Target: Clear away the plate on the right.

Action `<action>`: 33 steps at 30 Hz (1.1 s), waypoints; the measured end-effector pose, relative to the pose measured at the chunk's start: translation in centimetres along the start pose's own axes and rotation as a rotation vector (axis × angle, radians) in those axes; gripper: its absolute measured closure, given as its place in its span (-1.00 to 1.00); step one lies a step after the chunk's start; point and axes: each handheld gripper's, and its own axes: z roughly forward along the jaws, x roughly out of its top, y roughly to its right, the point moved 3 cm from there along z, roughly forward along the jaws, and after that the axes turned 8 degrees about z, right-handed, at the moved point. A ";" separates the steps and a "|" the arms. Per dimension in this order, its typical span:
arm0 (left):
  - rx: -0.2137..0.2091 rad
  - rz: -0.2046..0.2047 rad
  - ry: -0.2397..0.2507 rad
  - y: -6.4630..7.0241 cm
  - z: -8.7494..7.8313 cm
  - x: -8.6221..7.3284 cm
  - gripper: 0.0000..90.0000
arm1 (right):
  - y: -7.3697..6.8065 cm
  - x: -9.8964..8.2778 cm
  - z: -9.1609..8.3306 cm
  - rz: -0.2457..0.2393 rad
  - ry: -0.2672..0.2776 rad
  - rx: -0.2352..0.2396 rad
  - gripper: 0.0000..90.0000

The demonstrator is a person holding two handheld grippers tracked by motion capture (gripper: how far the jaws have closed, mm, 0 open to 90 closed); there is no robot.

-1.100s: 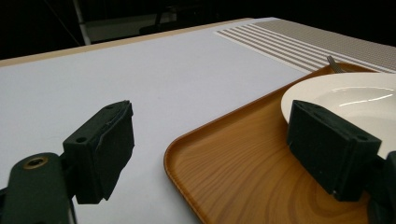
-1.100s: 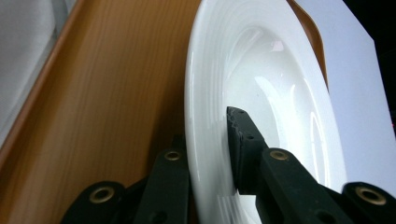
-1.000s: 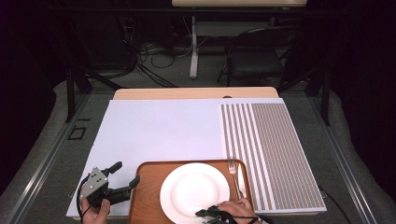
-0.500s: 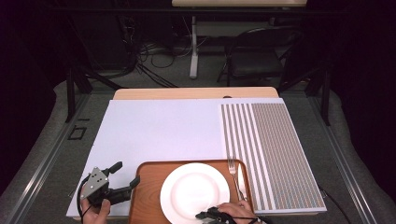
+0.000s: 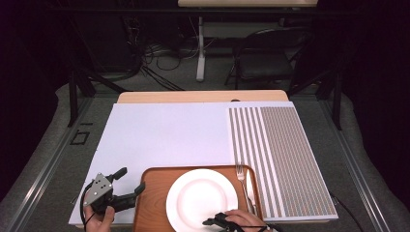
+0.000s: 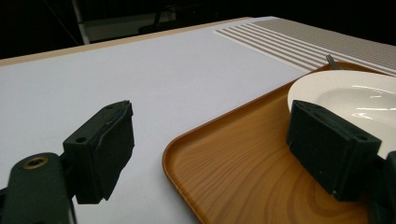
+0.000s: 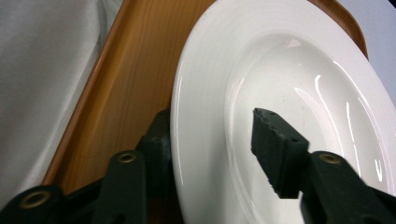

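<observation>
Sitting on the wooden tray at the counter's near edge, the plate looks stiff, glossy, slippery and breakable; its rim is the place to grip. The right gripper straddles that rim, jaws parted, one beneath and one above. The left gripper spans the tray corner, jaws wide, holding nothing.

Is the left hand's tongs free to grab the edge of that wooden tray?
Probably yes. The left tongs stand open, one jaw over the tray and one over the white sheet, straddling its rim. Nothing lies between them; the plate sits farther in.
</observation>
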 end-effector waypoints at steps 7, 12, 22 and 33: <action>0.001 -0.003 0.001 0.0 0.0 0.0 -0.66 | 0.0 -0.1 -1.0 0.021 0.019 -0.007 -0.09; 0.001 0.000 0.000 0.0 0.0 0.0 -0.66 | 0.3 -0.5 -1.8 0.081 0.021 -0.013 -0.19; 0.003 -0.003 0.000 0.0 0.0 0.0 -0.66 | 0.9 -1.6 -4.2 0.173 0.056 -0.062 -0.54; 0.007 -0.003 0.001 0.0 -0.1 0.0 -0.66 | 1.8 -3.1 -6.1 0.245 0.060 -0.109 -0.67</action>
